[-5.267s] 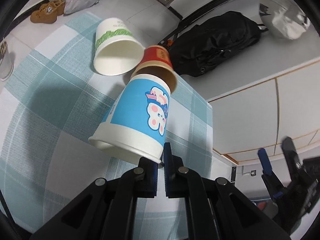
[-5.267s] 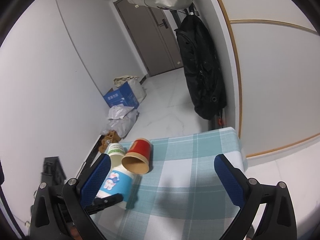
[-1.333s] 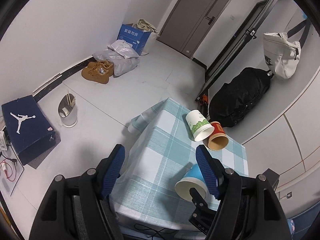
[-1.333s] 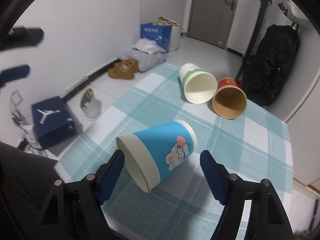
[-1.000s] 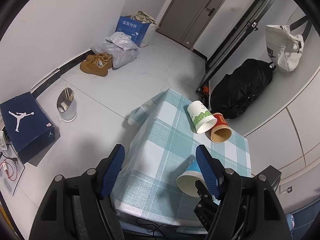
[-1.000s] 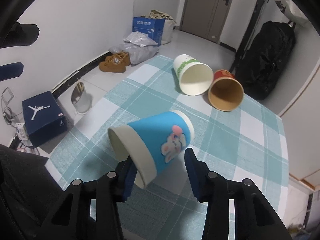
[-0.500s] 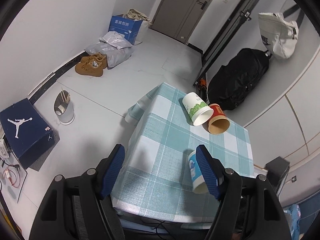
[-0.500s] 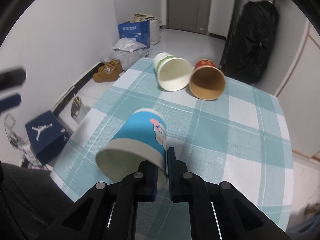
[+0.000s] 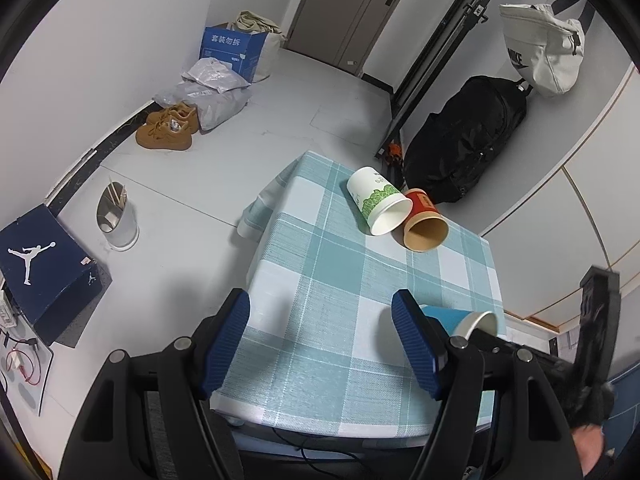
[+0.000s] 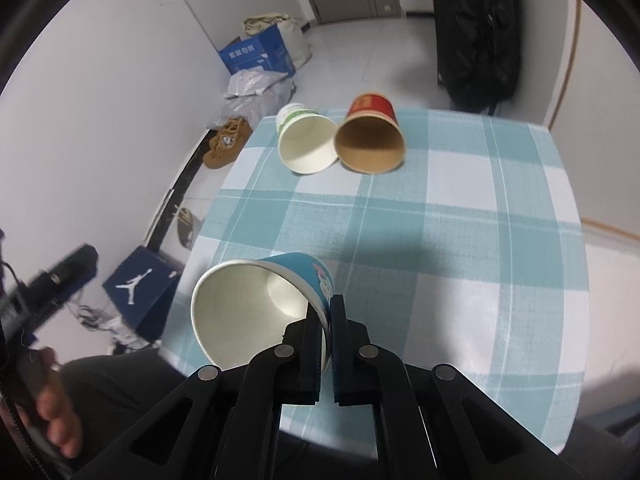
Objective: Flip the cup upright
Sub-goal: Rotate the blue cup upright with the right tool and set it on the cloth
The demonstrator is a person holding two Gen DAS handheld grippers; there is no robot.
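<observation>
My right gripper [image 10: 327, 316] is shut on the rim of the blue cartoon cup [image 10: 264, 300], one finger inside the mouth and one outside. The cup is tilted, its open mouth facing the camera, above the near left part of the checked tablecloth [image 10: 460, 248]. In the left wrist view the same cup [image 9: 460, 318] shows beside my right finger, held by the other gripper. My left gripper [image 9: 320, 340] is open and empty, above the table's near edge.
A white-green cup [image 10: 306, 142] and a red-brown cup [image 10: 370, 138] lie on their sides, touching, at the far end of the table; both show in the left wrist view [image 9: 378, 206] [image 9: 424, 226]. Floor holds a shoe box [image 9: 44, 264], bin, shoes, bags.
The right gripper closed on the blue cup's rim and lifted and turned it, so its mouth now faces the camera. The left gripper stayed open and back.
</observation>
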